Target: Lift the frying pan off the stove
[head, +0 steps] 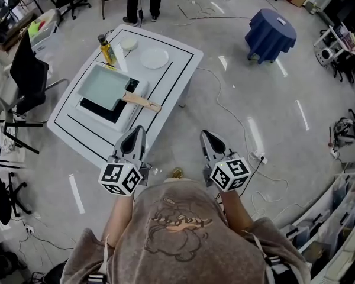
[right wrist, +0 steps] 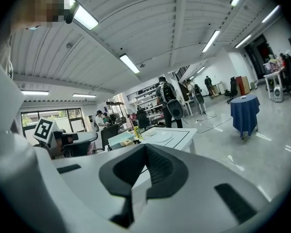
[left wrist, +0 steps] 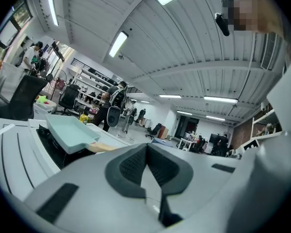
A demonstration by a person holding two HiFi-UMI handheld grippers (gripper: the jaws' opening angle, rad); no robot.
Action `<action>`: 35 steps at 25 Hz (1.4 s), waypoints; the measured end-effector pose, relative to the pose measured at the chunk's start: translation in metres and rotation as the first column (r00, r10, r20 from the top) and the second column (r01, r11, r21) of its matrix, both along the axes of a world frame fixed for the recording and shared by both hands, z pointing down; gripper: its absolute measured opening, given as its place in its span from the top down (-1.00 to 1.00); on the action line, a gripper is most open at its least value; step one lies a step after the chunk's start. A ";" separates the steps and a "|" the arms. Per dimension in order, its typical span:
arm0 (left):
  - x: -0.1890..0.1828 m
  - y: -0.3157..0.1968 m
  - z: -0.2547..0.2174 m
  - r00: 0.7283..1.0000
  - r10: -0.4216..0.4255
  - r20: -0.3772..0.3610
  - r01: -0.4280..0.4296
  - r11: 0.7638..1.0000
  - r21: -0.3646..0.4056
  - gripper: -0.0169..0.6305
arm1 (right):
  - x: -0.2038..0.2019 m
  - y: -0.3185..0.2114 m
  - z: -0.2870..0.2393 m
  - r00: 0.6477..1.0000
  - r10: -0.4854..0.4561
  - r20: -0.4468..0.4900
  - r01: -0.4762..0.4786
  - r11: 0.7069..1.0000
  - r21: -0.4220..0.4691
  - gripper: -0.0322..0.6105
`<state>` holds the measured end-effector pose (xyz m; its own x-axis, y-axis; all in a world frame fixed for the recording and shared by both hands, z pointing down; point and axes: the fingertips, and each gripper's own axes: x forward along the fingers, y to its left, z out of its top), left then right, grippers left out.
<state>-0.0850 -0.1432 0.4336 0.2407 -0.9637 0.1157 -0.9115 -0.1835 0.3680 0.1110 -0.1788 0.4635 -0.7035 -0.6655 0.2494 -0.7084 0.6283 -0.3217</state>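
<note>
- The frying pan [head: 103,86], pale green and square, sits on the stove [head: 106,112] at the near left part of the desk [head: 177,58]. Its wooden handle [head: 143,103] sticks out past the stove's edge toward the right of the head view.
- The left gripper [head: 138,131] hangs short of the desk's near edge and points toward the pan. Its jaws are pressed together with nothing between them.
- The right gripper [head: 206,136] is beside it over the floor, jaws likewise closed and empty.
- The pan looks rigid and probably fairly weighty, with most of its mass away from the handle, so it would likely droop at the far side.
- The wood should slip less than the coated rim. The best hold seems to be on the handle close to the pan body, once the jaws have opened.
- An oil bottle [head: 107,49], a bowl [head: 128,43] and a plate [head: 154,58] stand farther back, apart from the pan.
</note>
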 end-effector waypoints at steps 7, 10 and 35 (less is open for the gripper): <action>0.001 -0.011 -0.001 0.999 -0.030 0.027 0.030 1.000 -0.001 0.93 | -0.002 -0.021 0.002 1.000 -0.027 0.014 0.027 1.000 -0.003 0.90; -0.003 -0.016 -0.003 0.999 -0.033 0.033 0.033 0.999 0.004 0.93 | -0.008 -0.027 0.001 0.999 -0.035 0.019 0.035 0.999 0.001 0.90; -0.028 -0.045 -0.010 0.999 0.018 0.039 -0.019 1.000 0.003 0.92 | -0.044 -0.045 -0.009 1.000 -0.027 0.014 0.027 1.000 0.014 0.90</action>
